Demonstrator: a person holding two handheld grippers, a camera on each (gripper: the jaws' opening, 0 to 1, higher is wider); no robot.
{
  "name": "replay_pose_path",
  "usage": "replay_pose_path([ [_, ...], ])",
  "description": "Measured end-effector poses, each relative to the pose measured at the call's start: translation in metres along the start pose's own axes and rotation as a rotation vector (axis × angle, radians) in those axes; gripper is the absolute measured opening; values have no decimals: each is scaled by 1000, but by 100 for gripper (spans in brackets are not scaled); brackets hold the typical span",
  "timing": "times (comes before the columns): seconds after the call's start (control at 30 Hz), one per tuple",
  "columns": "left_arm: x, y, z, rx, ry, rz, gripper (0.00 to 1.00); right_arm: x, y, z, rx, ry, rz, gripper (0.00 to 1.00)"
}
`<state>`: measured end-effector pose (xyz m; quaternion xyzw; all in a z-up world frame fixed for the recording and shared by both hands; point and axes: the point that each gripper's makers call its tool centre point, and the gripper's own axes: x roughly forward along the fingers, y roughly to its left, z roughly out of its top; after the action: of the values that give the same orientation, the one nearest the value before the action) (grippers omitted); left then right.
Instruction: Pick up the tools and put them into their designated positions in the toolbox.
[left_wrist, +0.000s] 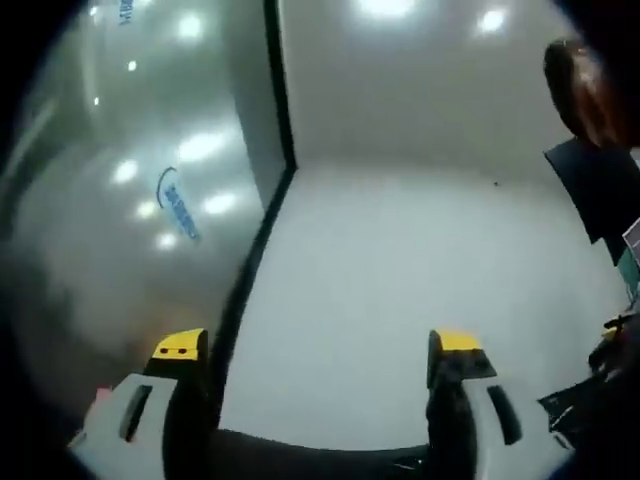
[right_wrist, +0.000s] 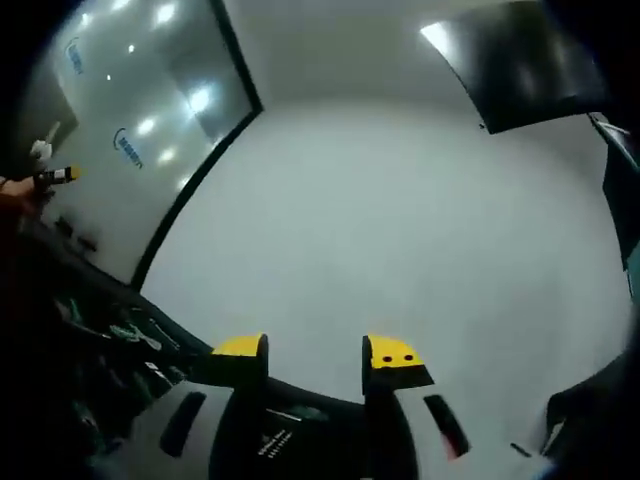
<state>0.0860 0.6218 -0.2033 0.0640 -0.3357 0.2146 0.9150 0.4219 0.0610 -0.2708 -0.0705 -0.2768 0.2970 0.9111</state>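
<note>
In the left gripper view my left gripper (left_wrist: 320, 345) is open wide, its yellow-tipped jaws far apart with nothing between them, facing a plain white surface (left_wrist: 400, 260). In the right gripper view my right gripper (right_wrist: 316, 350) is also open and holds nothing; its jaws stand closer together. Low at the left of that view lies a dark toolbox (right_wrist: 60, 390) holding several pale-green and grey tools (right_wrist: 135, 335), blurred. The right gripper is to the right of it and apart from it.
A glass partition (left_wrist: 150, 200) with a blue logo and a black frame (left_wrist: 255, 250) runs along the left. A black panel (right_wrist: 520, 60) hangs at the upper right. A hand (right_wrist: 20, 190) holds a small yellow-tipped item (right_wrist: 58, 175). Dark objects (left_wrist: 600, 185) crowd the right edge.
</note>
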Motion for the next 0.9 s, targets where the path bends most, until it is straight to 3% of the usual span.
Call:
replay_pose_path([
  [0.03, -1, -3, -2, -25, -2, -38, 86, 0, 1, -1, 4, 6, 5, 35],
  [0.1, 0, 6, -11, -37, 20, -34, 94, 0, 2, -4, 7, 16, 10, 35],
  [0.17, -4, 15, -35, -18, 125, -18, 93, 0, 4, -8, 5, 35, 20, 35],
  [0.23, -3, 23, -44, -13, 143, -23, 92, 1, 7, -10, -3, 47, 23, 34],
  [0.37, 2, 32, -77, 19, 265, -49, 95, 2, 8, -11, -15, 55, 24, 33],
  [0.47, 3, 20, -116, 57, 427, -99, 93, 1, 10, -13, -30, 64, 26, 33],
  [0.53, 8, 7, -127, 62, 443, -135, 92, 1, 11, -13, -37, 66, 30, 33],
  [0.6, 12, 3, -135, 59, 459, -143, 88, 2, 11, -15, -47, 76, 30, 33],
  [0.7, 9, -21, -168, 48, 590, -254, 86, 4, 8, -22, -42, 101, 25, 33],
  [0.77, 4, -32, -190, 81, 688, -293, 75, 4, 7, -24, -25, 110, 23, 33],
  [0.83, 1, -34, -204, 100, 744, -294, 62, 4, 6, -27, -16, 119, 25, 33],
  [0.9, 4, -30, -214, 81, 759, -278, 56, 4, 7, -29, -8, 127, 26, 33],
])
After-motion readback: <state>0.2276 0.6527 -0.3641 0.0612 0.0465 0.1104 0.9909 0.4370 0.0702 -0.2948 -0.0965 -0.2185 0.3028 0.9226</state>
